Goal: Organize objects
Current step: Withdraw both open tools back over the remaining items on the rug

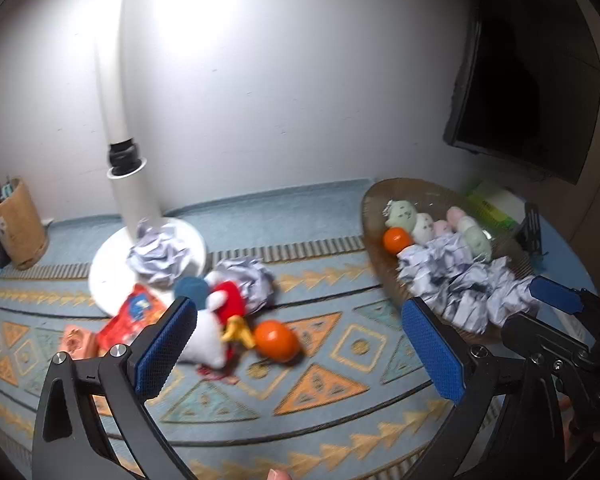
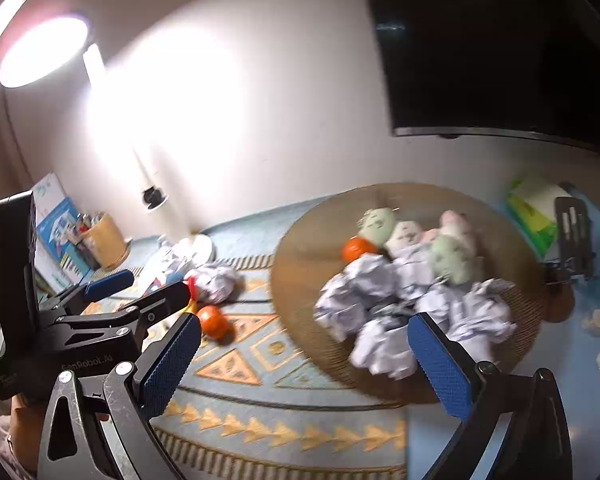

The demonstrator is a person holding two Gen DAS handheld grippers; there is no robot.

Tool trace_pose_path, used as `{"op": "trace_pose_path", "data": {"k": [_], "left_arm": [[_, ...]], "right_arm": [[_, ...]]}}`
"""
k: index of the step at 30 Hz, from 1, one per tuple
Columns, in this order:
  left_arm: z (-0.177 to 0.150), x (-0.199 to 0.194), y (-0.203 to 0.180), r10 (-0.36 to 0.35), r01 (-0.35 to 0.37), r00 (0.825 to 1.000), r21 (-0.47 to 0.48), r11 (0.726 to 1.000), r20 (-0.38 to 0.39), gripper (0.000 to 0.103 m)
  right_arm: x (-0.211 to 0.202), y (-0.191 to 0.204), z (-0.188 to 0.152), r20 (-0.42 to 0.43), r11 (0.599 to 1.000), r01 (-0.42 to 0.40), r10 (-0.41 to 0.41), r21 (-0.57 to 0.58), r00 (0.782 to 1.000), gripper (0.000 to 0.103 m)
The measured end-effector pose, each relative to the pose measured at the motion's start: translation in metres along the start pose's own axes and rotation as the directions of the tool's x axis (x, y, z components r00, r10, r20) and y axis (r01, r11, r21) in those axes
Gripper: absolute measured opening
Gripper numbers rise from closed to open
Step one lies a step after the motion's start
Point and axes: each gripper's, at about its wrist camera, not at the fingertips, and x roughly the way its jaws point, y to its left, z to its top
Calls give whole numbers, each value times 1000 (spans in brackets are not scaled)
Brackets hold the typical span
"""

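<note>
A round woven basket [image 1: 384,280] [image 2: 300,280] on the patterned rug holds crumpled paper balls [image 2: 380,308], small plush toys [image 2: 452,256] and an orange [image 2: 356,249]. Another orange [image 1: 275,339] [image 2: 213,321] lies on the rug beside a red and white plush toy [image 1: 220,312], a paper ball [image 1: 248,280] and a red packet [image 1: 130,320]. My left gripper [image 1: 300,352] is open and empty, hovering over the rug near the loose orange. My right gripper [image 2: 304,360] is open and empty, above the basket's near rim; it also shows in the left wrist view [image 1: 556,296].
A white lamp pole stands on a round base [image 1: 108,276] with a paper ball [image 1: 160,252] on it. A wooden pen holder [image 1: 20,228] is at the far left by the wall. A green and white box [image 2: 536,212] and a black stand [image 2: 572,236] sit right of the basket.
</note>
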Motion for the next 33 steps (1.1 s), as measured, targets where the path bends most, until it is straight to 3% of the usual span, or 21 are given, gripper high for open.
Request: {"op": "trace_pose_path", "data": {"k": [3, 6, 12, 17, 21, 33], "left_arm": [[-28, -12, 47, 103, -104, 994, -24, 994, -31, 103], [-61, -18, 97, 205, -209, 977, -68, 976, -66, 103], [-108, -4, 157, 202, -228, 958, -117, 967, -203, 103], [-110, 12, 166, 170, -196, 962, -108, 975, -215, 102], [-102, 29, 166, 176, -199, 959, -83, 977, -224, 103], [-101, 32, 170, 179, -201, 958, -84, 976, -224, 103]], "right_arm": [[26, 48, -22, -68, 997, -38, 33, -63, 997, 103], [59, 84, -49, -137, 995, -6, -7, -96, 991, 103], [104, 118, -90, -228, 992, 32, -59, -120, 972, 103], [116, 131, -94, -247, 974, 103, -152, -200, 957, 103], [115, 129, -93, -247, 975, 101, -150, -200, 957, 103], [116, 128, -93, -247, 974, 100, -150, -201, 957, 103]]}}
